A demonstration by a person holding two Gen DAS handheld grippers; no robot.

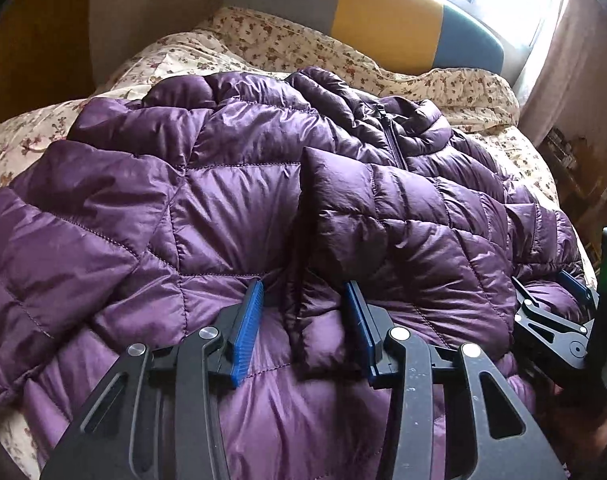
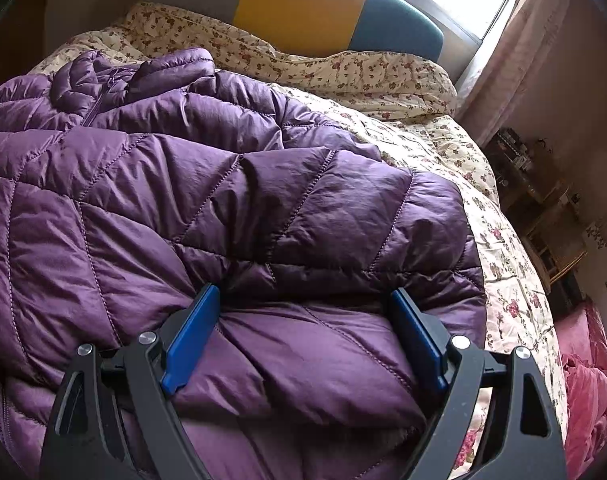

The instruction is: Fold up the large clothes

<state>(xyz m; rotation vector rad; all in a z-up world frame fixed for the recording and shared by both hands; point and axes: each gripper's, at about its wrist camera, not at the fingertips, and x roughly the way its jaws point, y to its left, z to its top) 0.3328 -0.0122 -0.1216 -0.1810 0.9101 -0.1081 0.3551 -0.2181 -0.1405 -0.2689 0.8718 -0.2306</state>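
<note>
The bed (image 2: 503, 264), covered by a floral quilt, carries the whole job: a soft, broad place where a bulky garment can be spread and doubled over.

On it lies the purple puffer jacket (image 1: 231, 200), front up, zip and collar toward the headboard (image 2: 303, 4), hem nearest the cameras. It looks laid this way so the sides can be brought in toward the zip; 1 panel or sleeve already sits folded across the middle, its edge standing up in a ridge, so I judge the fold partly made.

The right gripper (image 2: 307, 332) rests low on the jacket's right side, near the edge beside the bare quilt. Its jaws stand wide apart, with a broad pillow of quilted fabric bulging between them; the pads touch the puffy sides, yet nothing looks pinched.

The left gripper (image 1: 303, 320) sits at the hem close to the folded ridge. Its jaws are partly apart, straddling a fold of fabric without clamping it. Both tools point down into the cloth, placed, I judge, for taking a fresh hold.
</note>
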